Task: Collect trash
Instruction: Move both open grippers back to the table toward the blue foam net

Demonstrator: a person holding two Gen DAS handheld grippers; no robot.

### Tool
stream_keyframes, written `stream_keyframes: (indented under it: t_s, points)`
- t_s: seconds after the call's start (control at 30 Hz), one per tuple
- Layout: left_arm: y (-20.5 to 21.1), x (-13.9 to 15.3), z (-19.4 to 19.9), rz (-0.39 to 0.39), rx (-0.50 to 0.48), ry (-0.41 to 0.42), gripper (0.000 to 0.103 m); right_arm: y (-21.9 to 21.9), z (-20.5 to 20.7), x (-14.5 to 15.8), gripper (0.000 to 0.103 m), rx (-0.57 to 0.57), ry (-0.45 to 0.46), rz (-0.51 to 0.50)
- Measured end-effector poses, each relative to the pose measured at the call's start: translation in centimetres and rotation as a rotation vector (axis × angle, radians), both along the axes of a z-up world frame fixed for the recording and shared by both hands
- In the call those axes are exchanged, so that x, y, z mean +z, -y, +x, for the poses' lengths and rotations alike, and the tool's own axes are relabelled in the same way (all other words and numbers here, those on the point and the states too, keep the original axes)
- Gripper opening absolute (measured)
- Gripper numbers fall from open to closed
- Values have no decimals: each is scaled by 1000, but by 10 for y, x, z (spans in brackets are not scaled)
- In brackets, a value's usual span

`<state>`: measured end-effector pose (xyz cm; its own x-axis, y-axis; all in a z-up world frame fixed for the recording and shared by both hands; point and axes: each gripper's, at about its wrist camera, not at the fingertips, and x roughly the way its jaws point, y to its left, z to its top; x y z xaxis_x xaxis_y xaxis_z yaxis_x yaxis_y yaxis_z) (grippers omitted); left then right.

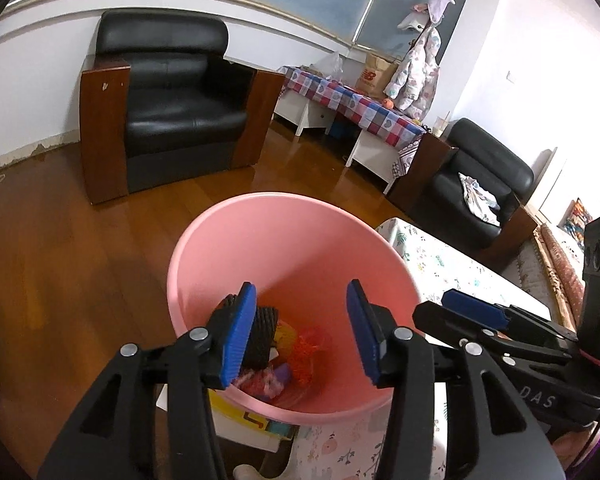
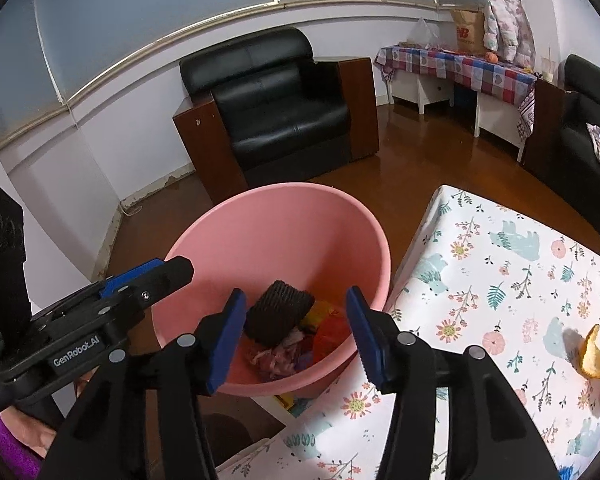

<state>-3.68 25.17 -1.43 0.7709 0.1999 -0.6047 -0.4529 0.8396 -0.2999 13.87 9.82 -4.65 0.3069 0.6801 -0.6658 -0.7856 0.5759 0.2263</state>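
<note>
A pink bin point(image 1: 260, 236) stands beside the table and holds trash: a black ribbed foam piece point(image 1: 265, 332), orange netting point(image 1: 308, 350) and pink and purple scraps. It also shows in the right wrist view point(image 2: 284, 216), with the black foam piece point(image 2: 278, 312) on top of the trash. My left gripper point(image 1: 302, 330) is open and empty above the bin's mouth. My right gripper point(image 2: 296, 340) is open and empty above the bin's near rim. An orange peel point(image 2: 596, 354) lies on the floral tablecloth point(image 2: 500, 280) at the right.
A black leather armchair point(image 1: 172, 96) stands behind the bin on the wooden floor point(image 1: 60, 260). A side table with a checked cloth point(image 1: 356, 100) holds bags and an orange. A second black armchair point(image 1: 480, 184) is at the right. A yellow box point(image 1: 244, 420) lies under the bin.
</note>
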Motion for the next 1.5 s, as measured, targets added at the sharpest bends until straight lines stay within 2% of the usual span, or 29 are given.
stream_keyframes:
  t_s: [0.37,0.83,1.2,1.5]
  points:
    - [27,15,-3,108,41,-17,47,37,-19,19,59,-16,47,74]
    - [50,28,-5,167,32,-13,47,64,-32,36,62,-40,78,117]
    - [72,30,4,181,-37,-18,47,95,-35,33,62,-96,76,89]
    - [104,24,21,189,-138,-28,47,152,-38,10,62,-196,34,29]
